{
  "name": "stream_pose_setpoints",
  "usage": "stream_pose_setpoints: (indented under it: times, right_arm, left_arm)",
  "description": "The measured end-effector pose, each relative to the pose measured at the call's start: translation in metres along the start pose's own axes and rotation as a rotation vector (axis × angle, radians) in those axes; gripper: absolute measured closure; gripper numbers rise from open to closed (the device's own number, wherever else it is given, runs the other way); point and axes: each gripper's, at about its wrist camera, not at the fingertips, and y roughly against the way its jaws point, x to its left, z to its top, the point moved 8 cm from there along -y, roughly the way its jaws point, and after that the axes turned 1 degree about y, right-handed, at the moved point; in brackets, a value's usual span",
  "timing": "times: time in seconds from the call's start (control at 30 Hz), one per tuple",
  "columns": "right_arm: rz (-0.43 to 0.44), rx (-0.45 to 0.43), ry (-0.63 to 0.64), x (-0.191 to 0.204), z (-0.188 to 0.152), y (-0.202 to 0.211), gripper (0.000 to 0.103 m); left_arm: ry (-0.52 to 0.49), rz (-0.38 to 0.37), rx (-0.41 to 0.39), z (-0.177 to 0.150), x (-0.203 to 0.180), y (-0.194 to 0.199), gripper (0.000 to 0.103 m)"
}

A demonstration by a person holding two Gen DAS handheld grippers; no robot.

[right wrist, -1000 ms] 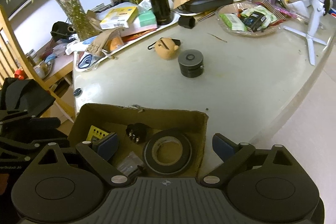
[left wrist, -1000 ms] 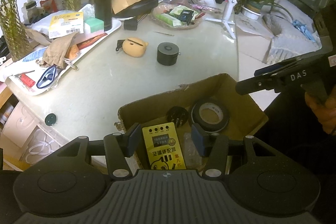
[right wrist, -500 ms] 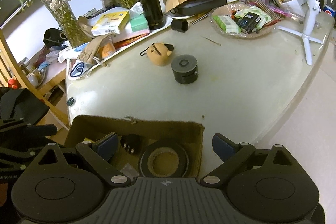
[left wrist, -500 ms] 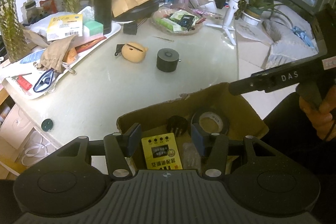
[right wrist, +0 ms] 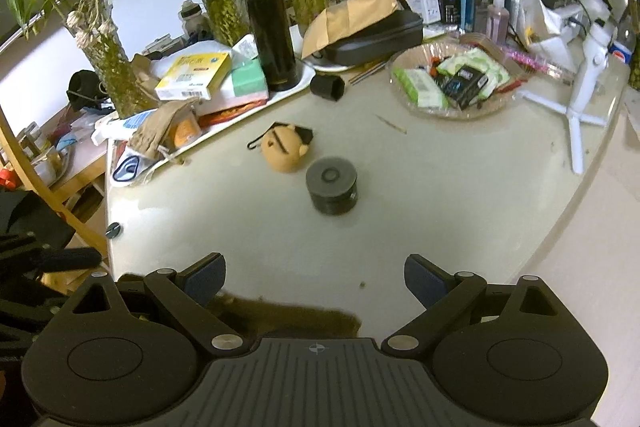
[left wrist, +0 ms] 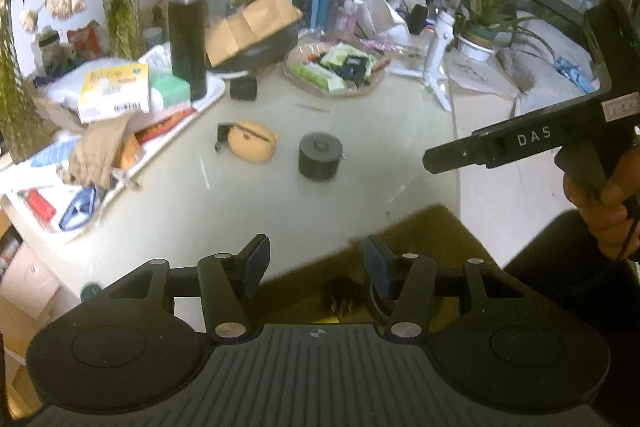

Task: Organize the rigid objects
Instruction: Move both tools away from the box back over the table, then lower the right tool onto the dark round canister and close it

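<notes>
Both my views have lifted off the cardboard box at the tabletop's near edge; a second ago its contents filled the lower frame, now only its far rim shows. I read this as drop-off finished, next pick starting. Remaining loose items sit mid-tabletop: dark round canister, tan pouch just beside it. Left gripper partly spread, empty. Right gripper spread wide, empty.

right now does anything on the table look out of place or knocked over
The small black cup beside the tray lies tipped on its side. Two loose pieces, a tan round pouch and a dark cylinder, sit mid-table.
</notes>
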Motion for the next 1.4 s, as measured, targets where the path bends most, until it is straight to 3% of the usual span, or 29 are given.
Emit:
stream_pose_setpoints:
  times: [0.2, 0.4, 0.83, 1.4]
  right_arm:
    - [-0.046, -0.028, 0.034, -0.011, 0.028, 0.002, 0.007]
    - [-0.069, -0.039, 0.060, -0.019, 0.036, -0.004, 0.007]
    - [-0.039, -0.036, 0.197, -0.018, 0.027, -0.042, 0.007]
    - [0.014, -0.036, 0.269, -0.007, 0.038, -0.094, 0.008]
  left_arm:
    - [0.026, 0.015, -0.034, 0.025, 0.012, 0.002, 0.052]
    - [-0.017, 0.028, -0.043, 0.033, 0.014, -0.003, 0.052]
    - [0.046, 0.059, -0.043, 0.028, 0.038, -0.024, 0.052]
    - [0.045, 0.080, -0.045, 0.036, 0.051, -0.048, 0.052]
